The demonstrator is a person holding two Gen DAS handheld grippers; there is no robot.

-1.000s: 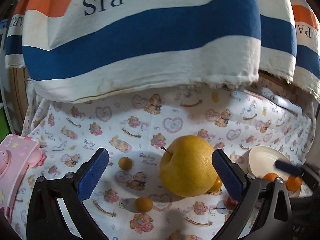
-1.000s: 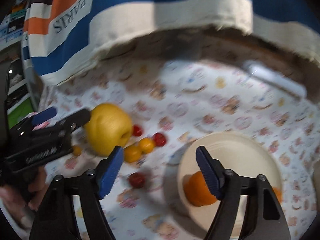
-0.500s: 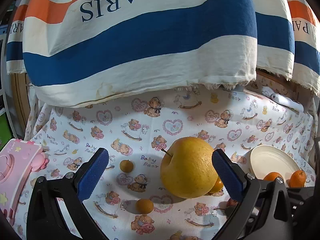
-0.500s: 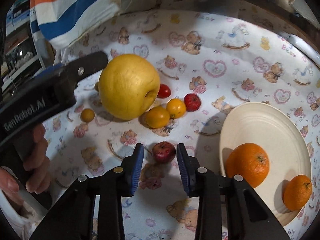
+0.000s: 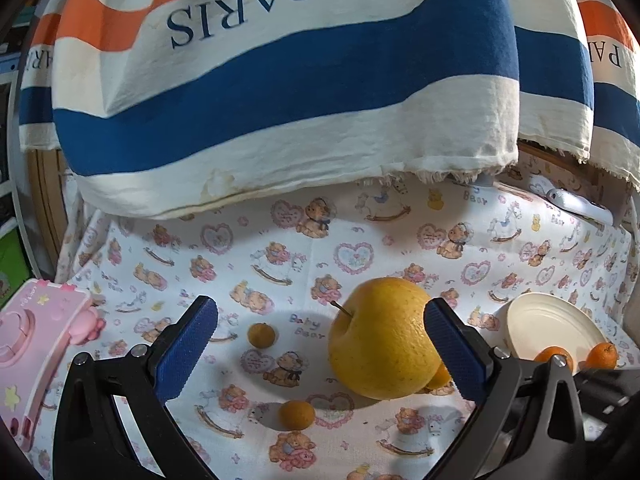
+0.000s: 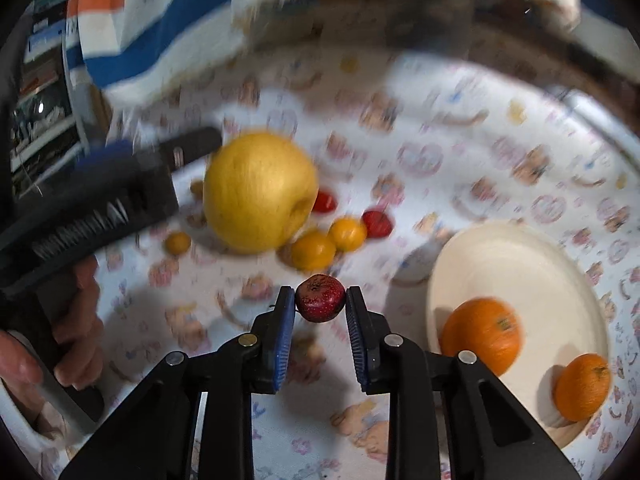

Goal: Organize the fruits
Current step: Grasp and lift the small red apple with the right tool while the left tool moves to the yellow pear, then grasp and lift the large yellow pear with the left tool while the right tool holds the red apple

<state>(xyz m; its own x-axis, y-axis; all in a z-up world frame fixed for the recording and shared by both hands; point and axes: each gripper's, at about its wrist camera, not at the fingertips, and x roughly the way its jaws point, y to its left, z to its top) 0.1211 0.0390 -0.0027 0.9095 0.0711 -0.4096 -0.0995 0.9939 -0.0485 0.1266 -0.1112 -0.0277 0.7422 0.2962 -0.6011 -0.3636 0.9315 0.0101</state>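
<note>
Hovering low over the teddy-bear print cloth (image 5: pixel 280 264), the left gripper (image 5: pixel 320 350) is holding its blue pads wide apart with nothing gripped. In the left wrist view, the big yellow apple-like fruit (image 5: pixel 382 338) is sitting just inside the right-hand pad, while two small orange fruits (image 5: pixel 262 335) are lying loose on the cloth between the fingers. The cream plate (image 5: pixel 548 326) is resting to the right with two mandarins at its near edge, and a pink toy (image 5: pixel 36 344) is lying at the left.

In the right wrist view, the right gripper (image 6: pixel 320 310) is pinching a small dark red fruit (image 6: pixel 320 298) between its pad tips, squeezed down nearly to its tightest. The fruit is being held at its sides, apparently off the cloth, just left of the plate (image 6: pixel 520 252), where two mandarins (image 6: pixel 480 334) are already lying. More small red and yellow fruits are clustering beside the yellow fruit (image 6: pixel 260 190).

The red fruit is looking light, round and smooth, so it is likely to roll or slip; a gentle grip across its widest part seems safest, since hard pressure could bruise it.
</note>
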